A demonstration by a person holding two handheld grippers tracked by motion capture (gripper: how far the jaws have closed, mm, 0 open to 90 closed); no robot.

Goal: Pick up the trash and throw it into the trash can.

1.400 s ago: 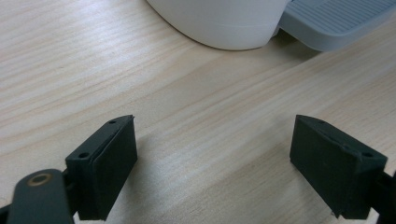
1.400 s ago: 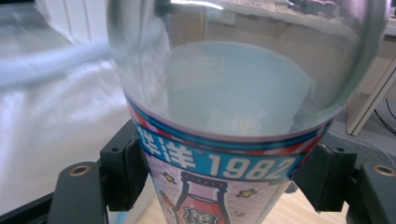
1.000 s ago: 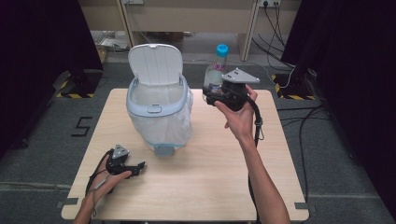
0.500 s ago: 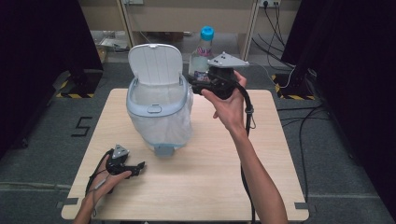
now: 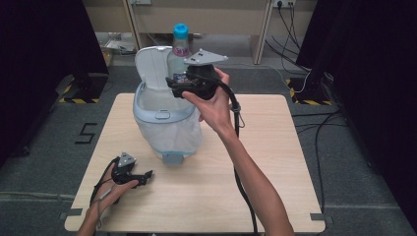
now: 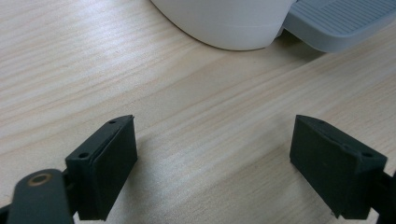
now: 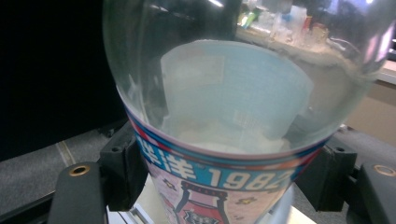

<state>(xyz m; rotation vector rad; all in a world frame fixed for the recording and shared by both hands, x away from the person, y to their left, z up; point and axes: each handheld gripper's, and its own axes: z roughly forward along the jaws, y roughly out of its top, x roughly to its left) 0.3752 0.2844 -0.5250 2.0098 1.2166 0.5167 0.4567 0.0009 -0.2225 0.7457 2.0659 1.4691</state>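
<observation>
1. Right gripper (image 5: 178, 84) first: its jaws are clamped on the labelled waist of a clear plastic bottle (image 5: 179, 51), one black pad on each side in the right gripper view, and the hand has it raised high.
2. The bottle (image 7: 243, 116) stands nearly upright, blue cap (image 5: 180, 30) on top, long axis close to vertical. It looks empty, though the glare makes that hard to swear to.
3. Here's the relation that matters: the bottle hangs over the far rim of the white pedal bin (image 5: 167, 125), whose lid (image 5: 150, 64) is flipped up and back, so the mouth lies open just below and slightly nearer us. To my eye, a short drop or a tip forward should put it inside.
4. Left gripper (image 5: 143, 177) (out of the action) rests on the wooden table (image 5: 275, 147) near the front left corner, jaws spread wide and holding nothing.
5. Its own view looks across bare wood at the bin's base (image 6: 224, 23) and grey foot pedal (image 6: 341, 23), which lie near but apart from it.
</observation>
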